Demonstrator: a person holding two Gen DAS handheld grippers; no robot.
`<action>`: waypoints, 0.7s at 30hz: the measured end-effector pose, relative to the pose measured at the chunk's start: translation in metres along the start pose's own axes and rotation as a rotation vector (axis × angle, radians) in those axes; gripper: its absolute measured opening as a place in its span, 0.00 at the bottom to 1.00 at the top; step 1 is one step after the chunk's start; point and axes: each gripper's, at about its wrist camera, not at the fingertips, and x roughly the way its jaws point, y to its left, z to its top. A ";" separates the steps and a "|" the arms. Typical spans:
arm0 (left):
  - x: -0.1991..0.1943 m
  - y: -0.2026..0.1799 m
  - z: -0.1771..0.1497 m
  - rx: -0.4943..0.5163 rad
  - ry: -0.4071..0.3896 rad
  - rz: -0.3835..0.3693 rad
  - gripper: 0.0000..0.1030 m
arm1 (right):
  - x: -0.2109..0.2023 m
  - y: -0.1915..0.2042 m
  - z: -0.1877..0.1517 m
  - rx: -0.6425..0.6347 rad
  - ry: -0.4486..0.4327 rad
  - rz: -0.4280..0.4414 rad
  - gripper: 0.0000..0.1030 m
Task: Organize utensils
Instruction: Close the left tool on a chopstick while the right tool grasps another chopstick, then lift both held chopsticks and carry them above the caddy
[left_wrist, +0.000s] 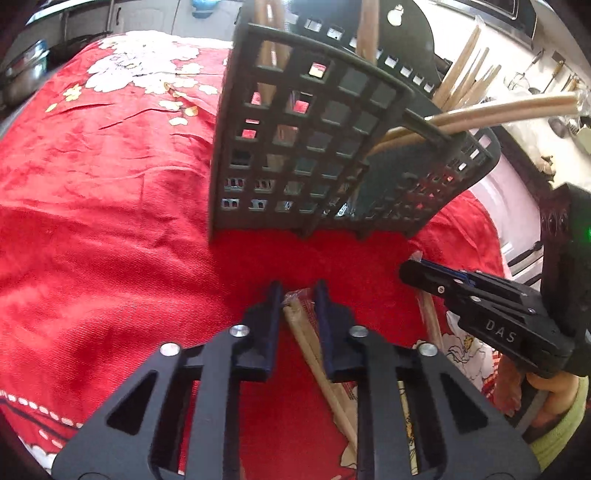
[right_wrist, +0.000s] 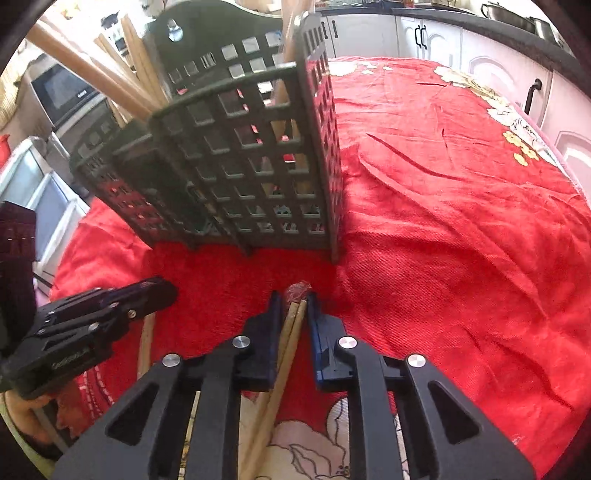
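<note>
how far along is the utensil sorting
Done: several wooden sticks already stand in the dark grid holder. In hand: the left claw and right claw each pinch a chopstick pair lying on the red cloth. Left: lifting both into the holder.

A dark plastic lattice utensil holder (left_wrist: 310, 147) stands on a red flowered tablecloth (left_wrist: 110, 221); pale wooden chopsticks (left_wrist: 461, 85) stand inside it, another wooden pair (right_wrist: 284, 354) lies before it.

Home kitchen: cabinets (right_wrist: 436, 37), microwave (right_wrist: 66, 96).
</note>
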 end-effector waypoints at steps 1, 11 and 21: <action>-0.003 0.003 0.000 -0.012 -0.004 -0.024 0.08 | -0.004 0.000 -0.001 -0.001 -0.018 0.022 0.11; -0.066 -0.006 0.003 0.034 -0.149 -0.095 0.04 | -0.073 0.025 -0.011 -0.081 -0.189 0.121 0.09; -0.139 -0.040 0.029 0.125 -0.344 -0.134 0.03 | -0.153 0.036 -0.003 -0.151 -0.402 0.137 0.07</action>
